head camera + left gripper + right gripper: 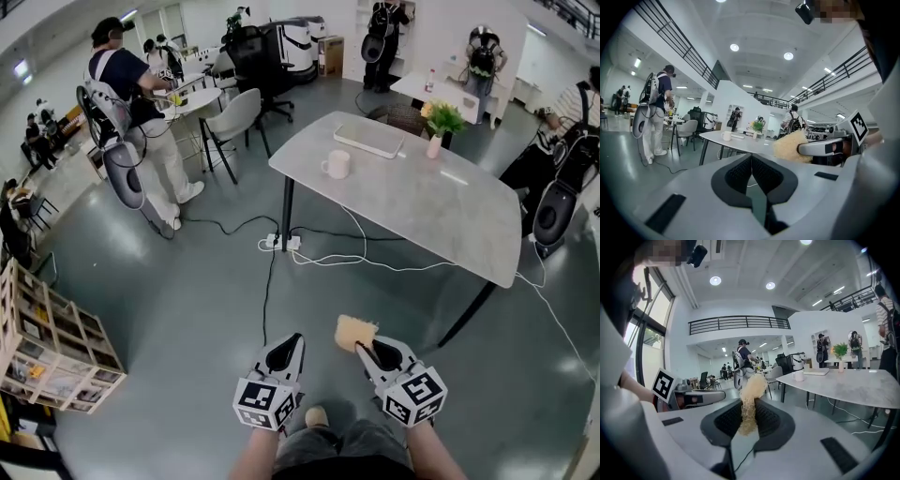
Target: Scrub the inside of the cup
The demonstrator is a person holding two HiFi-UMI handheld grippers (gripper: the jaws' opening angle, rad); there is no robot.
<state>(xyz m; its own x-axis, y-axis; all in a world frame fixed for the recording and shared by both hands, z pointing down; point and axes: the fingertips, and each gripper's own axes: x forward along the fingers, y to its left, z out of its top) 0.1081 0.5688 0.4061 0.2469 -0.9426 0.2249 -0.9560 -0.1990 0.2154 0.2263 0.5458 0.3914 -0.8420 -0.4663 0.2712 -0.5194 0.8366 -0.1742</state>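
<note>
Both tongs held out over the floor, the cup well ahead of me on the table

Between me and the grey table (441, 225) there is open floor, with a power strip (281, 242) and a white cable (375, 264) trailing by the table leg. A wooden crate (47, 347) stands off to my left, and a person (141, 122) stands beside a chair (234, 117). The white cup (336, 164) stands upright near the table's left corner, with a potted plant (442, 119) further back. I hold both arms forward, side by side and close to level. The left gripper (291, 343) is closed with nothing in it. The right gripper (362, 349) is clamped on a tan scrubber (355, 332) that sticks out past its tips. My forearms are cut off at the bottom edge, and I cannot see the cup's inside from here.
</note>
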